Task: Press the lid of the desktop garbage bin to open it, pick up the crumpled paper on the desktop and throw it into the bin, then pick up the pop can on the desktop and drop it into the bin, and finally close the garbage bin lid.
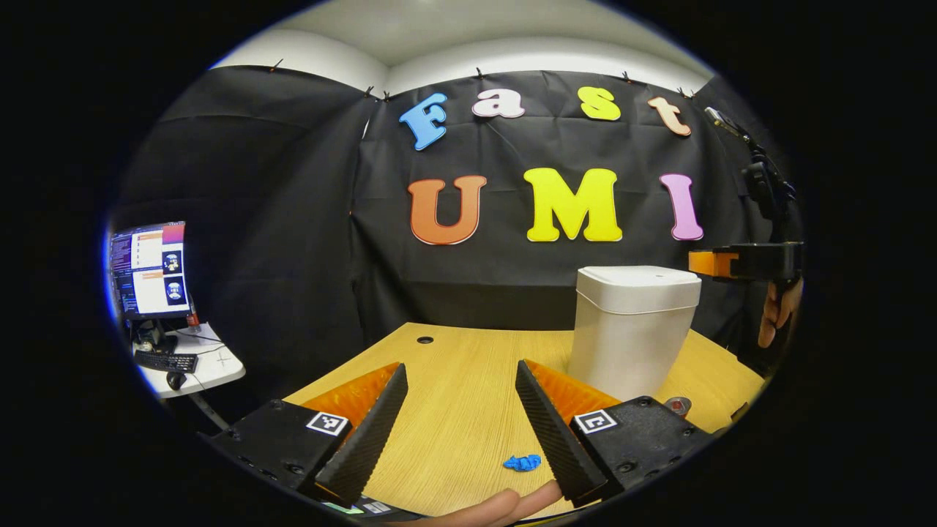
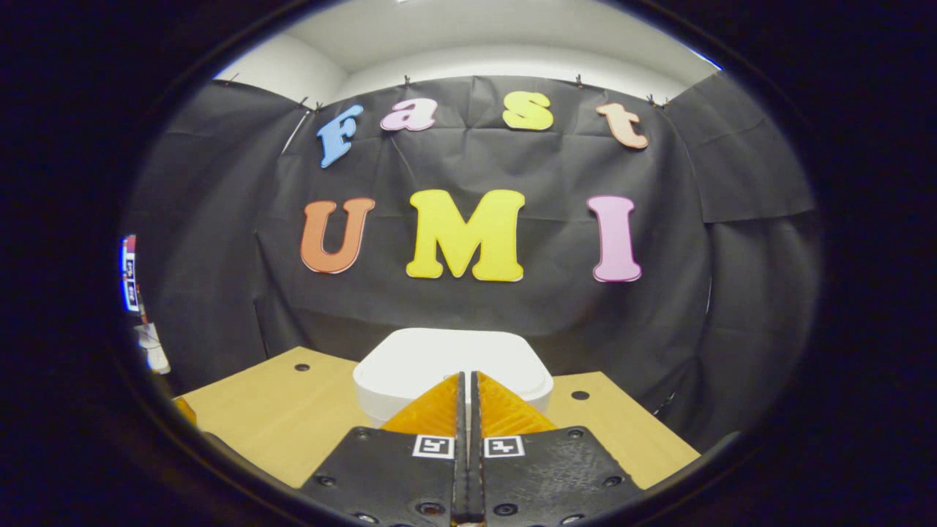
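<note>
The white desktop bin (image 1: 633, 329) stands on the wooden table (image 1: 454, 410) with its lid (image 2: 454, 359) down. My left gripper (image 1: 461, 366) hovers open over the table, left of the bin, nothing between its fingers. A small blue crumpled paper (image 1: 522, 462) lies on the table close to my left gripper's right-hand finger. A bit of the pop can (image 1: 677, 405) peeks out at the bin's foot, mostly hidden by that finger. My right gripper (image 2: 466, 375) is shut and empty, its tips just above the lid's near edge; it also shows beside the lid's right end (image 1: 703, 262), held by a hand (image 1: 776, 315).
A side table (image 1: 212, 366) at the left carries a monitor (image 1: 150, 267), keyboard and mouse. The wooden table has cable holes (image 1: 425, 339) (image 2: 580, 395) near its back edge. A device on a dark stand (image 1: 761, 183) rises at the far right. A person's fingers (image 1: 505, 505) show below my left gripper.
</note>
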Motion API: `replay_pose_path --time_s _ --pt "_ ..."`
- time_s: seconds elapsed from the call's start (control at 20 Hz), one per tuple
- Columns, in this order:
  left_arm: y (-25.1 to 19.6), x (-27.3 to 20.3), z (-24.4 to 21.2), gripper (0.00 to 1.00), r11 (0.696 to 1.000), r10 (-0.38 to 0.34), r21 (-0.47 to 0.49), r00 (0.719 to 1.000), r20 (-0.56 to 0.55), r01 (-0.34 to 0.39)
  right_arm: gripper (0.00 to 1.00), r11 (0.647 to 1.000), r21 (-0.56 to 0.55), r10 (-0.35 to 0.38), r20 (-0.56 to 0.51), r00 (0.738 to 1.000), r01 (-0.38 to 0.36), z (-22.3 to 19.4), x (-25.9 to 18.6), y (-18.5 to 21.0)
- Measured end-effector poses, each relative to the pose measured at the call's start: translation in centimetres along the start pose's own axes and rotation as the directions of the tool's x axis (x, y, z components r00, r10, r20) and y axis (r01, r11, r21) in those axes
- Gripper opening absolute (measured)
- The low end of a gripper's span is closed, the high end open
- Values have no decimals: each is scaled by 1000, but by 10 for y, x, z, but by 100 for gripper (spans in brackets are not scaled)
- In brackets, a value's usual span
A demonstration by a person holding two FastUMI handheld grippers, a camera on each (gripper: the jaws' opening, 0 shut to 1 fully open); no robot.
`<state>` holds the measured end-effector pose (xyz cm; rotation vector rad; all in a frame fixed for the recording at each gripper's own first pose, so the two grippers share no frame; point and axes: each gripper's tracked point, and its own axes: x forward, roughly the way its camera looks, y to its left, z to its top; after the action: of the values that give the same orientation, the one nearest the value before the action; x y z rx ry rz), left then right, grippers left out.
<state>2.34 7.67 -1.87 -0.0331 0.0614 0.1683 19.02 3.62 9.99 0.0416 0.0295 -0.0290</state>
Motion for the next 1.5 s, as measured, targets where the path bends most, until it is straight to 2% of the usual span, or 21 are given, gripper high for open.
replay_pose_path --time_s 0.15,0.3,0.6,0.7,0.75,0.8,0.9,1.05,1.15,1.25,1.3,1.35,1.4,1.5 --pt "5 4 -4 96 1000 15 -4 1000 -12 -15 0 1000 -9 22 -48 999 -23 -3 20 10" --pt "4 6 -6 96 1000 1 -8 1000 -22 -1 0 999 -5 39 -92 995 -40 -5 34 20" --pt "1 4 -3 96 1000 -26 -3 1000 -6 26 0 1000 -7 20 -156 988 -21 -15 56 18" --pt "0 5 -6 96 999 -34 -10 999 -14 34 1 998 -49 18 -193 981 -28 -22 58 18" --pt "-1 6 -7 100 999 -38 -15 999 -21 38 1 999 -47 13 -203 979 -23 -26 59 16" --pt "-2 8 -9 96 999 -43 -17 999 -30 42 2 999 -48 10 -203 979 -21 -25 56 16" --pt "-1 10 -13 96 999 -36 -20 998 -44 35 1 999 -38 9 -192 981 -17 -23 56 18" --pt "4 11 -10 96 999 -25 -32 999 -42 24 1 996 -90 7 -123 992 -18 -10 51 19" --pt "4 9 -6 96 999 -32 -23 999 -28 31 1 998 -68 4 -112 994 -12 -6 41 19" --pt "7 11 -9 96 999 -33 -20 999 -31 32 0 998 -45 32 -90 995 -36 0 32 23" --pt "7 12 -13 100 999 -37 -21 998 -41 36 0 999 -42 24 -71 997 -27 2 21 22" --pt "6 13 -14 96 999 -35 -20 998 -50 34 0 998 -47 27 -53 998 -29 3 16 23" --pt "6 13 -17 96 999 -36 -19 998 -56 35 2 998 -52 41 -36 998 -43 3 3 28" --pt "8 13 -17 96 999 -30 -14 998 -59 29 18 998 -57 41 1 999 -41 8 -20 27"
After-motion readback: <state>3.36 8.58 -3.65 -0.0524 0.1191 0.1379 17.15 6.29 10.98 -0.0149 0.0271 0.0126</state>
